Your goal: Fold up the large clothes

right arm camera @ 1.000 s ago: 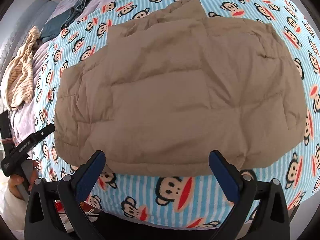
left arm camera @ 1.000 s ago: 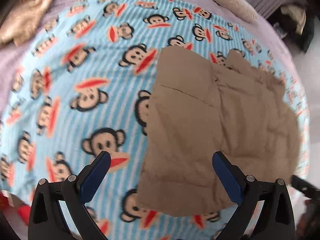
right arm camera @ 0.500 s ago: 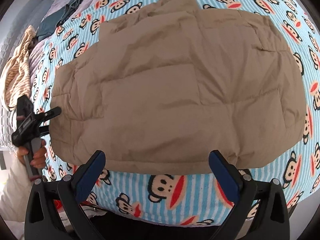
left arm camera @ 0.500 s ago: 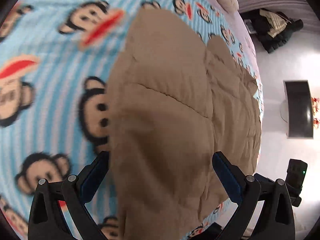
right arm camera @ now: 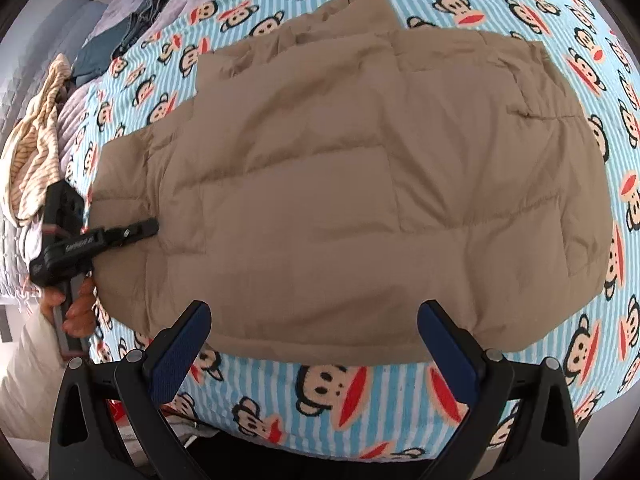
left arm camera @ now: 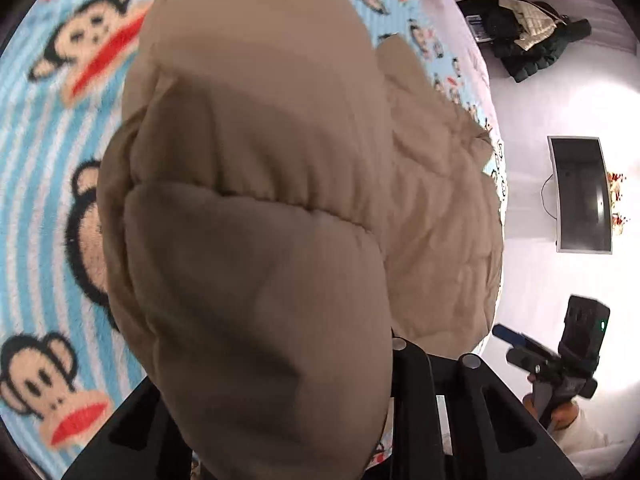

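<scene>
A tan quilted jacket (right arm camera: pixel 340 200) lies spread flat on a monkey-print blanket (right arm camera: pixel 320 400). My left gripper (right arm camera: pixel 146 231) reaches in from the left, and its jaws are closing on the jacket's left edge. In the left wrist view a bulge of the jacket (left arm camera: pixel 260 260) fills the space between the black arms (left arm camera: pixel 440 400) and hides the pads. My right gripper (right arm camera: pixel 316 320) hangs open just above the jacket's near hem with nothing between its fingers. It also shows at the right of the left wrist view as the right gripper (left arm camera: pixel 512 338).
A striped cloth (right arm camera: pixel 32 160) and a blue-grey garment (right arm camera: pixel 120 48) lie beyond the blanket's left side. A person's hand (right arm camera: pixel 76 308) holds the left gripper's handle. A monitor (left arm camera: pixel 580 196) and a dark coat (left arm camera: pixel 532 36) lie on the pale floor beside the bed.
My left gripper tipped down onto the jacket's left edge and its wide jaws came together, bunching fabric up between them. The right gripper stayed put.
</scene>
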Motion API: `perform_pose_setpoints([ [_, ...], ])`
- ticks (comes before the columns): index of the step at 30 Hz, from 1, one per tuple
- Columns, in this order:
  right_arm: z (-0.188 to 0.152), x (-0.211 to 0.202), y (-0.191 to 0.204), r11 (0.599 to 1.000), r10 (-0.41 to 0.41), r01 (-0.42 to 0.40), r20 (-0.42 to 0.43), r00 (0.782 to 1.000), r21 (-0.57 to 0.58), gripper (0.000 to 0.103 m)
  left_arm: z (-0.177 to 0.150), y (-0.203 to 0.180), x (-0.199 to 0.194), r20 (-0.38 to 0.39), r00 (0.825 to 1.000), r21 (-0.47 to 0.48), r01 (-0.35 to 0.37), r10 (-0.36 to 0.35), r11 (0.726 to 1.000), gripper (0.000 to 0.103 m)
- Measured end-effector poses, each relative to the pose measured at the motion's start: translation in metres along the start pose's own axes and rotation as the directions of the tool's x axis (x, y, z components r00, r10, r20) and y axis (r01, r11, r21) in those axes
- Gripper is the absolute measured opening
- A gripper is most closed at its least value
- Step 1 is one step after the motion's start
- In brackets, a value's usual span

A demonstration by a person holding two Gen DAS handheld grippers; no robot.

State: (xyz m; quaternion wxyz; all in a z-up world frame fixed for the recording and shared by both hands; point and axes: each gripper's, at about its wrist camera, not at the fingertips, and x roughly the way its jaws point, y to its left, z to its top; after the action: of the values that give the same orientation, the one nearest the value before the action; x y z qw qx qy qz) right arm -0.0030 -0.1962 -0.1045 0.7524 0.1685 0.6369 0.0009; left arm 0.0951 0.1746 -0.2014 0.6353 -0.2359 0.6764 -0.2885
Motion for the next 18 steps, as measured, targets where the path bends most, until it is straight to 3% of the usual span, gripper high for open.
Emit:
perform_pose_setpoints([
  [4, 0.014, -0.001, -0.008, 1.000, 0.004, -0.005, 0.048, 0.999, 0.016, 0.102, -0.008, -0.030, -0.018, 0.049, 0.999, 0.045, -0.014, 0.012, 0.999, 0.029],
  [5, 0.018, 0.000, -0.010, 1.000, 0.015, -0.016, 0.067, 0.998, 0.018, 0.091, -0.008, -0.036, -0.022, 0.057, 0.998, 0.052, -0.017, 0.014, 0.999, 0.029],
  [6, 0.022, 0.002, -0.012, 1.000, 0.020, -0.021, 0.080, 0.997, 0.015, 0.064, -0.009, -0.044, -0.027, 0.067, 0.998, 0.061, -0.024, 0.020, 0.998, 0.029],
  [8, 0.033, 0.010, -0.015, 1.000, 0.014, -0.015, 0.088, 0.996, 0.012, 0.027, -0.011, -0.059, -0.033, 0.079, 0.996, 0.074, -0.037, 0.031, 0.997, 0.029],
  [11, 0.049, 0.025, -0.021, 0.994, 0.109, -0.111, 0.129, 0.986, 0.008, 0.019, -0.015, -0.081, -0.043, 0.090, 0.994, 0.074, -0.070, 0.063, 0.995, 0.029],
  [18, 0.087, 0.073, -0.026, 0.986, 0.167, -0.168, 0.149, 0.975, -0.004, 0.019, -0.026, -0.160, -0.048, 0.119, 0.985, 0.127, -0.139, 0.124, 0.982, 0.029],
])
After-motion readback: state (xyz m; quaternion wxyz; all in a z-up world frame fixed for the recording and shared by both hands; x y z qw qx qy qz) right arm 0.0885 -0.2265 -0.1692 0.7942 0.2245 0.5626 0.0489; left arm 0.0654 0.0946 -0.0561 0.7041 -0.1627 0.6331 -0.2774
